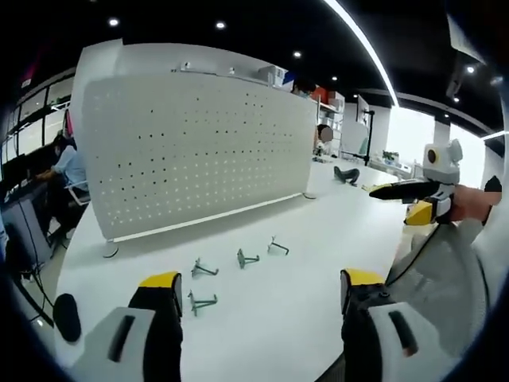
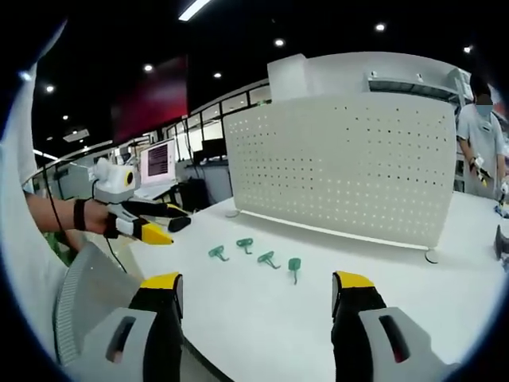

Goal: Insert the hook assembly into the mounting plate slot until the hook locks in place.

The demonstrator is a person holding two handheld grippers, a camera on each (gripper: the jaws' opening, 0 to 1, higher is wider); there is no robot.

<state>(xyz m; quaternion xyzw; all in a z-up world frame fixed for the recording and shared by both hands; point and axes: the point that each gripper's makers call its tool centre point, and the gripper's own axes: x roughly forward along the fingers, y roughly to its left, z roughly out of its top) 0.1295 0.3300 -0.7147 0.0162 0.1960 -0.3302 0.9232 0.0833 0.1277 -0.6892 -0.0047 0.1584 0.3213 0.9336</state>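
Note:
A white perforated mounting plate stands upright on the white table; in the right gripper view the plate fills the middle. Several green hooks lie on the table in front of it: one nearest me, then others. The right gripper view shows them in a row. My left gripper is open and holds nothing, short of the hooks. My right gripper is open too, above the table edge.
The right gripper enters the left gripper view from the right, the left gripper the other view from the left. A seated person is at far left; another person stands behind the plate. Monitors sit beyond the table.

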